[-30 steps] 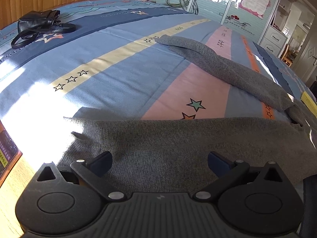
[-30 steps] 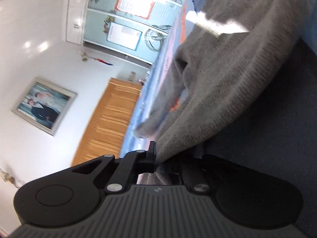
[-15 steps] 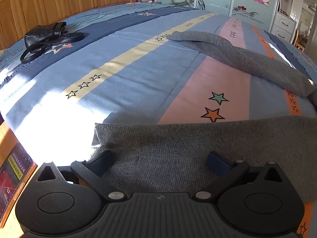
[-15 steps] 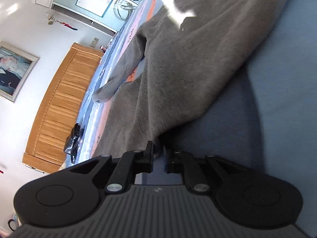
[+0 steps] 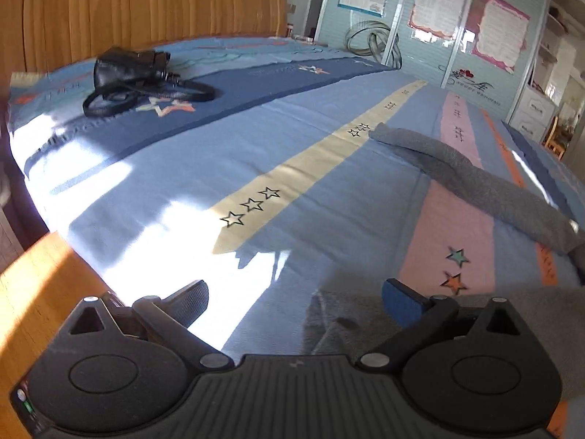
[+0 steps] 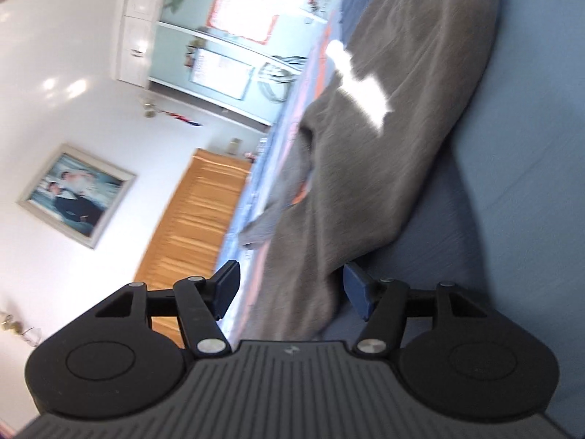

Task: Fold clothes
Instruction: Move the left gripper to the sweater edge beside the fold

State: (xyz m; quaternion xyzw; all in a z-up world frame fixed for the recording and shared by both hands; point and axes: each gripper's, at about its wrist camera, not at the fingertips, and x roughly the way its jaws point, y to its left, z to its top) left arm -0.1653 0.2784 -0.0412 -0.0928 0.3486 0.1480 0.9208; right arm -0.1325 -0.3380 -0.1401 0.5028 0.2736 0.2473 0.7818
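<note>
Here, with both the left hand-held gripper (image 5: 294,301) and right hand-held gripper (image 6: 290,285) spread, the loose grey sweater (image 6: 384,153) could bunch on the bed (image 5: 256,153) if dragged.

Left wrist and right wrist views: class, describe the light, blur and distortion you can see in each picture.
Left wrist view: hard sunlight blows out a patch of the bedspread, gripper shadows fall across it, and fisheye bends the headboard. Right wrist view: tilted, motion-blurred over the grey sweater, with one glaring sun patch on it; the window is overexposed.
</note>
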